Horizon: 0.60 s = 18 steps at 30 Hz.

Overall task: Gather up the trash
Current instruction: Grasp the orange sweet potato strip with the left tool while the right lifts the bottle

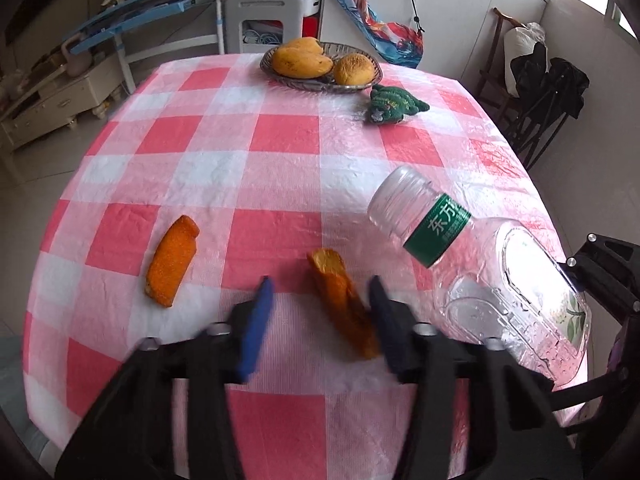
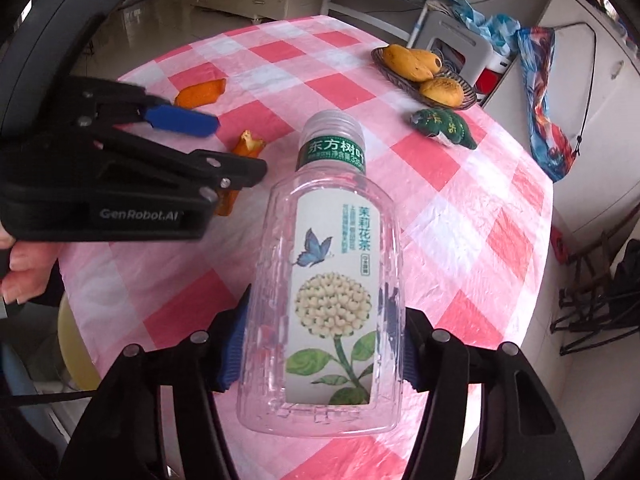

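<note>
Right gripper (image 2: 320, 344) clamped on empty tea bottle (image 2: 324, 280), frame centre. Left gripper (image 1: 320, 320) fingers apart, straddling mango peel (image 1: 344, 304) at lower centre, right pad touching; second peel (image 1: 172, 260) left.

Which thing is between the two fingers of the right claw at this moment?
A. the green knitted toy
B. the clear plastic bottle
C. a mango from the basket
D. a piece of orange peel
B: in the right wrist view the clear plastic bottle sits between the blue pads of the right claw, which press its sides.
</note>
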### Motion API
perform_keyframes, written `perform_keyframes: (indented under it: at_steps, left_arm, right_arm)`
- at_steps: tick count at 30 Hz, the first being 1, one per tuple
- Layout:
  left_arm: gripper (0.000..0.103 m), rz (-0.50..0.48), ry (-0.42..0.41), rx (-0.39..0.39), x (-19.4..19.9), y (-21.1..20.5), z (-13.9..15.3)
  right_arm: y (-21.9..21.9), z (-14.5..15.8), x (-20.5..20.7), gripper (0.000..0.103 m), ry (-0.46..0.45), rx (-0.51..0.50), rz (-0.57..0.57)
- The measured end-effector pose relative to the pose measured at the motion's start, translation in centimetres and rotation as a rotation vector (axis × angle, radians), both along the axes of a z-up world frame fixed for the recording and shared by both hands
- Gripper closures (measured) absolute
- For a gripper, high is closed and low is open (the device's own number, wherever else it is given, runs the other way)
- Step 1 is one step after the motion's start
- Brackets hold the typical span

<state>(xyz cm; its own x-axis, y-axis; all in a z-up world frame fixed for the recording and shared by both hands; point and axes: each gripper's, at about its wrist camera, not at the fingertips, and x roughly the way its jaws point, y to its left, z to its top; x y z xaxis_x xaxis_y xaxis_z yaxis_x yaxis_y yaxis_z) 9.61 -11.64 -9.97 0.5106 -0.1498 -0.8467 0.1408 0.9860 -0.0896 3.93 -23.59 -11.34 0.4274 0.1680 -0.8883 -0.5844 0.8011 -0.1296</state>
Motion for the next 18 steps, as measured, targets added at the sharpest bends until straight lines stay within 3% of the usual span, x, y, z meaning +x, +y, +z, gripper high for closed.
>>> perform_keyframes:
  at_steps: [1, 2, 9, 18]
  left_arm:
    - [0.084, 0.000, -0.004, 0.004, -0.1, 0.2, 0.0]
    - [0.086, -0.006, 0.002, -0.005, -0.2, 0.5, 0.0]
    - [0.088, 0.014, -0.031, -0.058, -1.4, 2.6, 1.1]
    - [0.088, 0.018, -0.111, -0.050, -4.3, 4.3, 3.6]
  right_arm:
    - [0.0, 0.0, 0.0, 0.047, 0.004, 0.010, -0.006]
    - [0.0, 0.0, -0.1, 0.047, 0.008, 0.019, -0.009]
    - [0.9, 0.7, -1.9, 0.047, -0.014, 0.049, -0.007]
    - [2.4, 2.7, -4.5, 0.047, -0.120, 0.095, -0.002]
